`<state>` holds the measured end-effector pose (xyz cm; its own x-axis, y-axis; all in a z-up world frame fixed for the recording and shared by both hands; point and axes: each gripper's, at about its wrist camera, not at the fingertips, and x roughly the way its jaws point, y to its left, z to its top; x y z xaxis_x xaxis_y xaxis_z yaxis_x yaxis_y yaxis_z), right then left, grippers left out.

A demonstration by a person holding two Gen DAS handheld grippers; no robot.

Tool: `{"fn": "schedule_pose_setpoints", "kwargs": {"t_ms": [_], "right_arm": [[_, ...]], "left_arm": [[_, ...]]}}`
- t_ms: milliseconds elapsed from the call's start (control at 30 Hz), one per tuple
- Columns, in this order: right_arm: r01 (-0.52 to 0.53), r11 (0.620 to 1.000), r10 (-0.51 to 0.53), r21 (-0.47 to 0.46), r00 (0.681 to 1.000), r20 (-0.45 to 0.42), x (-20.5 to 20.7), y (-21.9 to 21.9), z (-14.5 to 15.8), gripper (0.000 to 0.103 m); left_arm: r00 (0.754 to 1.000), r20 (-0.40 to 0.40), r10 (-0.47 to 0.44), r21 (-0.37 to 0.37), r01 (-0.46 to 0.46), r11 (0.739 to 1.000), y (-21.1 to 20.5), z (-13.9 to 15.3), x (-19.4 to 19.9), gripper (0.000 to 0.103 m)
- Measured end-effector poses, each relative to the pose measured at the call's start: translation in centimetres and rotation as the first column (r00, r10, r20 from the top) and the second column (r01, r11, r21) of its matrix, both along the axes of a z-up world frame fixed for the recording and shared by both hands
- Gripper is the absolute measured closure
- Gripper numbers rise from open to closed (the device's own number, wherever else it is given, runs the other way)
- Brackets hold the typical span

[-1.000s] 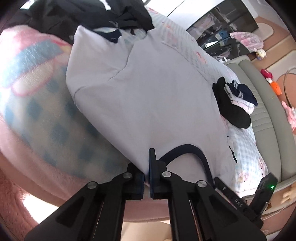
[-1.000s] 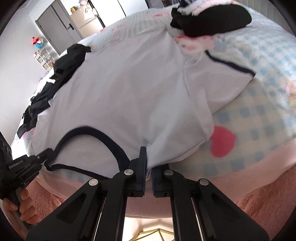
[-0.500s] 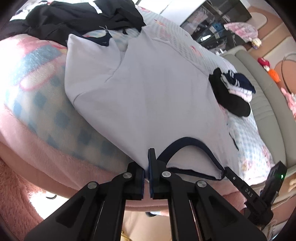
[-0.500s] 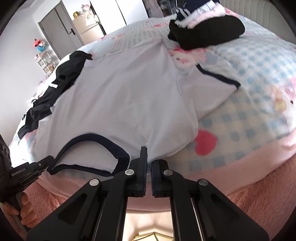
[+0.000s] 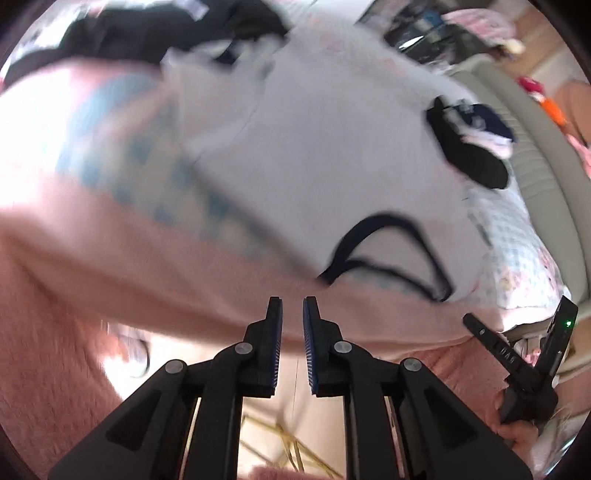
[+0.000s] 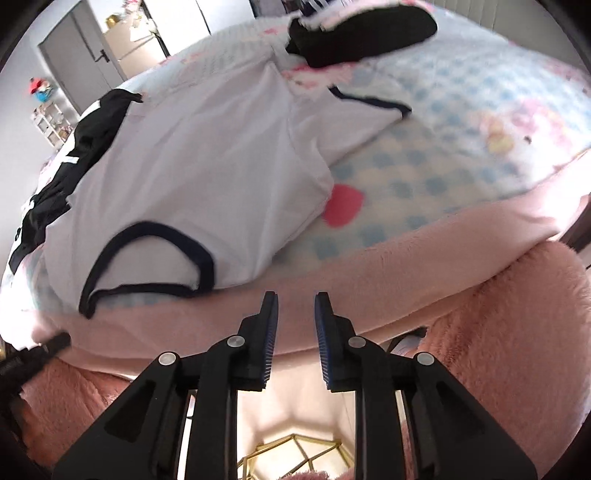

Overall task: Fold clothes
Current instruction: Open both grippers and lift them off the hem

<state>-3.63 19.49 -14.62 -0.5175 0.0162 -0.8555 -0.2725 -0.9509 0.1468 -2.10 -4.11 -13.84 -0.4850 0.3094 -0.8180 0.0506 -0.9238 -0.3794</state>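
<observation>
Left claw (image 5: pixel 292 306): jaws parted by a narrow gap, just been opening, nothing between the pads; only pink blanket edge seen past them. Right claw (image 6: pixel 295 302): same state, gap slightly wider, just been opening, nothing held; neither claw touches the shirt.

White T-shirt (image 6: pixel 207 147) is laid flat on the bed (image 6: pixel 461 122), dark-trimmed neckline (image 6: pixel 155 258) nearest the claws, just short of the pink fleece border (image 6: pixel 369 273); one sleeve with dark cuff is spread toward the folded pile; hem end partly overlapped by black clothes (image 6: pixel 74 147) at far left, so its full outline is cut off. In the left view the shirt (image 5: pixel 314 155) is heavily motion-blurred; seams and edges hard to trace.

Folded pile (image 6: pixel 358 33), black item with lighter pieces on top, is cropped by the top edge in the right view; seen whole but blurred in the left view (image 5: pixel 472 147).

Writing: small white lettering is seen on the right claw's finger (image 5: pixel 502 350) at the left view's right edge, not legible; green LED lit above it; a hand (image 5: pixel 517 435) is partly cut off below. The other claw's tip (image 6: pixel 48 345) is barely caught at the left edge of the right view. No brand readable on the shirt; the bedsheet print is too blurred to identify.
</observation>
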Motion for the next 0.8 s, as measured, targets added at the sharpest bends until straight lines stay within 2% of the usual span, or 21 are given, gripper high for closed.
{"fn": "schedule_pose_setpoints", "kwargs": {"t_ms": [33,67,133,267,367,500,667,800], "right_arm": [[-0.011,1.0,0.012,0.024,1.0,-0.024,0.0,-0.4,0.6,0.083],[-0.025,0.999,0.028,0.048,0.998,-0.05,-0.3,-0.8,1.1,0.083],[-0.068,0.995,0.074,0.068,0.994,-0.083,-1.4,-1.6,1.9,0.078],[-0.15,0.983,0.162,0.104,0.981,-0.111,-4.1,-3.0,2.4,0.077],[-0.192,0.975,0.2,0.108,0.978,-0.066,-5.7,-3.6,1.2,0.077],[-0.187,0.975,0.186,0.121,0.982,0.016,-6.7,-3.2,-1.5,0.077],[-0.198,0.971,0.198,0.13,0.98,0.016,-4.8,-2.9,-2.7,0.076],[-0.229,0.967,0.229,0.108,0.973,0.017,-3.2,-2.7,-2.8,0.069]], "left_arm": [[0.999,-0.033,-0.017,-0.027,0.017,1.0,0.7,0.5,-0.7,0.08],[0.997,-0.066,-0.036,-0.054,0.032,0.998,1.3,1.1,-1.3,0.067],[0.996,-0.072,-0.049,-0.087,0.042,0.995,2.2,1.0,-3.0,0.06],[0.995,-0.07,-0.069,-0.149,0.058,0.987,4.2,0.6,-6.2,0.06],[0.996,-0.033,-0.08,-0.179,0.073,0.981,5.2,-0.7,-7.2,0.06],[0.995,0.003,-0.099,-0.217,0.097,0.971,5.4,-2.3,-7.2,0.06],[0.995,0.021,-0.096,-0.233,0.098,0.968,5.5,-3.1,-5.8,0.06],[0.994,0.044,-0.097,-0.216,0.104,0.971,5.4,-3.0,-4.3,0.059]]}}
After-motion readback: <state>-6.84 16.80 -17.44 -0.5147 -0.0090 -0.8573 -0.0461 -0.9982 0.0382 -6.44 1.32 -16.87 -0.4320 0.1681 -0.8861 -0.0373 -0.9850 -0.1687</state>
